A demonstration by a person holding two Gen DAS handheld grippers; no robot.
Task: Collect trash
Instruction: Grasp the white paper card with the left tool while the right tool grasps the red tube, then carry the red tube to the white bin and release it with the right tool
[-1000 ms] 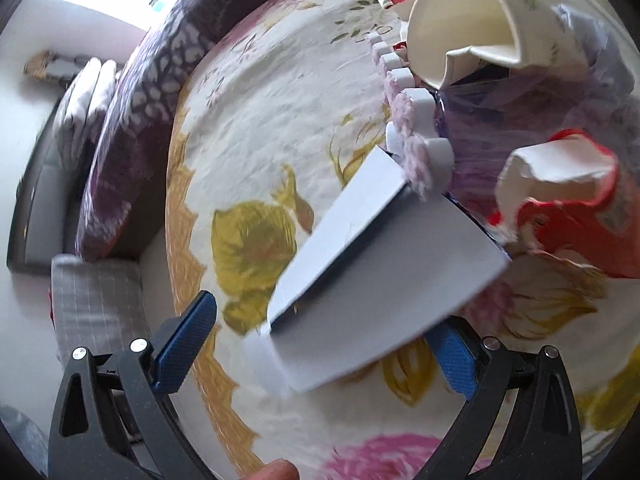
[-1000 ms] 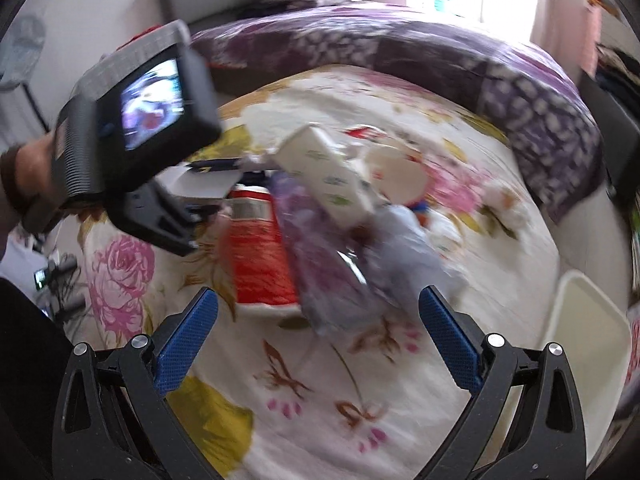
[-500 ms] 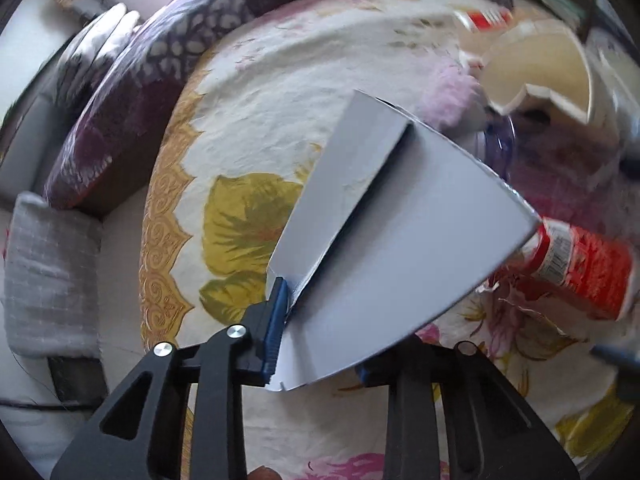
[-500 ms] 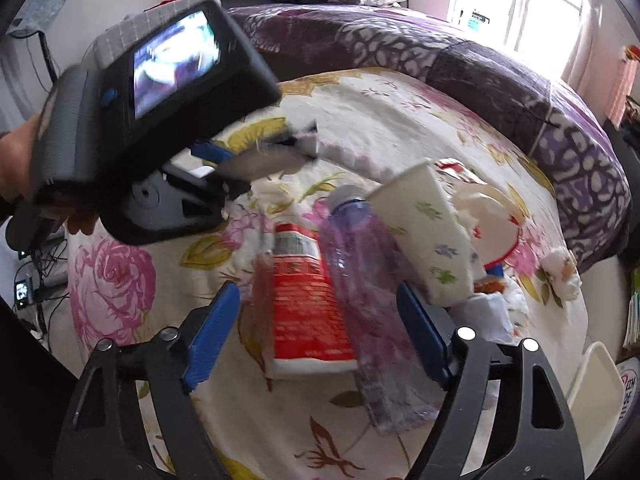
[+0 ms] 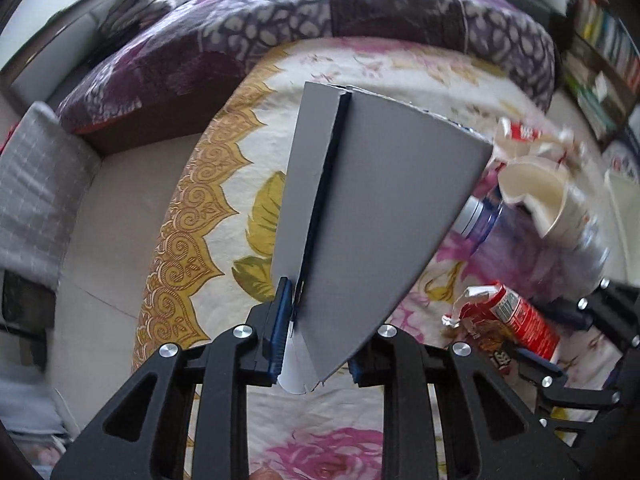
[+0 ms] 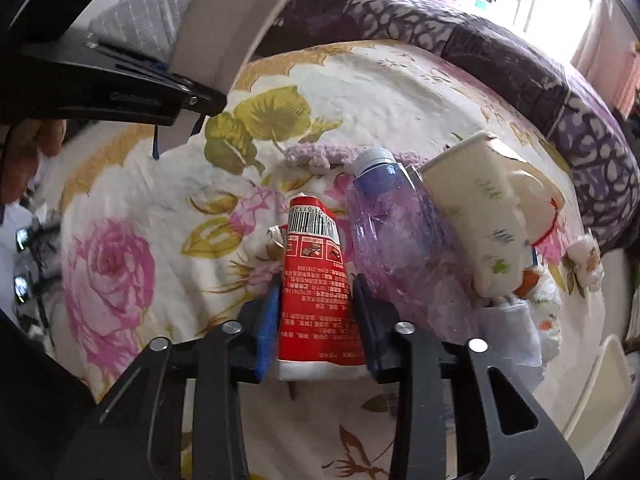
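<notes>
My left gripper (image 5: 314,336) is shut on a flattened grey cardboard piece (image 5: 372,216) and holds it upright above the floral bed cover; it also shows in the right wrist view (image 6: 228,36). My right gripper (image 6: 316,320) is shut on a red snack packet (image 6: 316,292) lying on the cover; the packet also shows in the left wrist view (image 5: 508,320). Beside it lie a clear purple plastic bottle (image 6: 396,240), a crushed cream paper cup (image 6: 480,216) and crumpled wrappers (image 6: 516,332).
The floral bed cover (image 6: 160,208) spreads under everything. A purple patterned quilt (image 6: 500,64) lies along the far side. A white bin rim (image 6: 600,384) sits at the right edge. A purple knitted strip (image 6: 316,156) lies behind the bottle.
My left gripper closed on the cardboard and lifted it upright. My right gripper moved down to the red packet and closed on it.
</notes>
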